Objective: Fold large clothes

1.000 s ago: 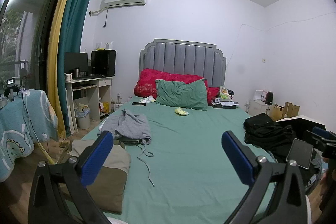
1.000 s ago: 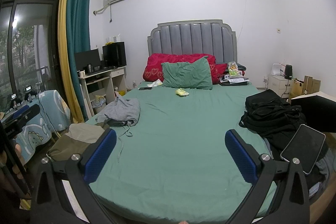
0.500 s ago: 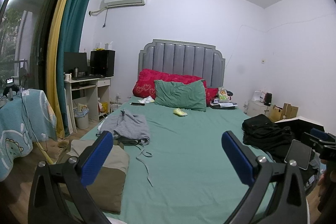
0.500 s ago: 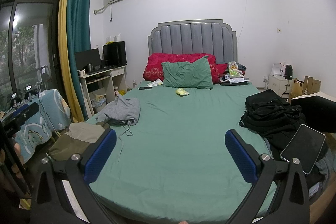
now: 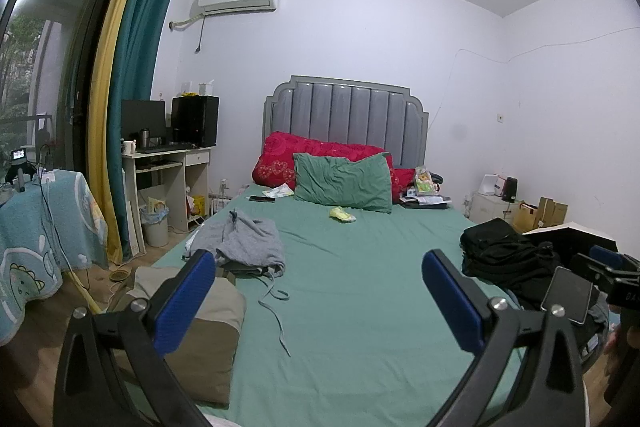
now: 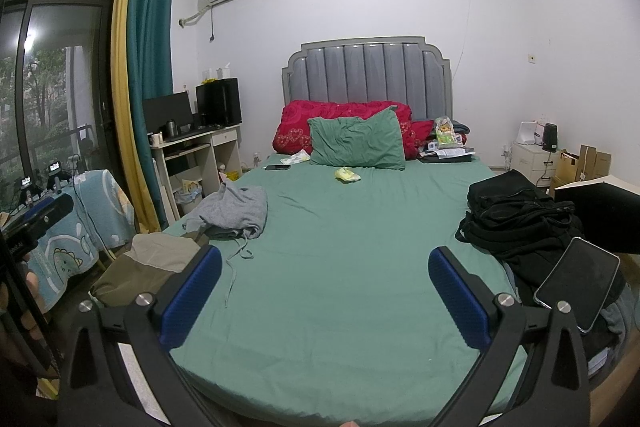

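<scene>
- The bed (image 5: 360, 307), under a green sheet, fills the lower middle of both views, its grey padded headboard (image 5: 348, 115) standing against the back wall.
- A teal and yellow curtain (image 6: 136, 87) hangs down the left of the frame beside the dark glass door.
- A black heap of clothes (image 6: 516, 215) sits at the bed's right edge, right of centre in the right wrist view, with a phone (image 6: 576, 283) lying on its near end (screen dark, tilted toward the lower right).
- A red quilt (image 5: 320, 159) is bunched against the headboard, and a green pillow (image 5: 344, 183) leans in front of it.
- An olive and beige garment (image 5: 200, 331) lies folded at the bed's left corner, lower left of the left wrist view.
- A grey hooded sweatshirt (image 5: 244, 243) is crumpled on the sheet just behind it, its drawstring (image 5: 276, 311) trailing toward the bottom of the frame.
- The left gripper (image 5: 318, 303) hovers at the bottom centre of its view, jaws spread wide with nothing between the blue pads (image 5: 180, 303).
- The right gripper (image 6: 324, 297) is likewise released, its pads apart over bare sheet at the foot of the bed.
- A small yellow-green wrapper (image 6: 347, 174) rests on the sheet just in front of the pillow.
</scene>
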Demonstrator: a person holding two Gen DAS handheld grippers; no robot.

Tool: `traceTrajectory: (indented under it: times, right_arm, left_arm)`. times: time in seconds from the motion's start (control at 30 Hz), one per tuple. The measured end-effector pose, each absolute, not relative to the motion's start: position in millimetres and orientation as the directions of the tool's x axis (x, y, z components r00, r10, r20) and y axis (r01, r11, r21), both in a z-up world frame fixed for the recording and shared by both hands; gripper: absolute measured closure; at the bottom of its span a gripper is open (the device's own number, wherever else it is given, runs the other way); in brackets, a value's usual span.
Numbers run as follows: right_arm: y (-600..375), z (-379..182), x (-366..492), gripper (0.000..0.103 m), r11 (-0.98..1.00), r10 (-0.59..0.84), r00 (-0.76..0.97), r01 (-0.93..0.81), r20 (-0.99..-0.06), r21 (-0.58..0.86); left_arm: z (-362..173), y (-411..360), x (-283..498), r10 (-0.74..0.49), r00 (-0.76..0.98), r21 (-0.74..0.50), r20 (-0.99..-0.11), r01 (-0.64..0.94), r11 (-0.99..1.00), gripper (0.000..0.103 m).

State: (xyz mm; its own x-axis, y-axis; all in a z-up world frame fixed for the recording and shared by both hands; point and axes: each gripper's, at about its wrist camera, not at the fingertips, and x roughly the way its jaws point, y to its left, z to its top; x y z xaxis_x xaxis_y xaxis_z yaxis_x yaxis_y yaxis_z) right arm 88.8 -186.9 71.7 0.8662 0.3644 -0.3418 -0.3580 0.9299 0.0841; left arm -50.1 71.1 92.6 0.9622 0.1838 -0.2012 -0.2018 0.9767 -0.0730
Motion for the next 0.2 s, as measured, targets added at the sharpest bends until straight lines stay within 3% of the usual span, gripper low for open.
traceTrajectory:
  times: [0.2]
  right_arm:
    - [-191.5,65.1,92.9,0.001,0.930,0.363,0.862,-0.360,-0.354,0.078]
  left_arm:
    - [91.3,68.3,-46.7,0.169,0.962,-0.085,-0.213,-0.190,0.978,0.000]
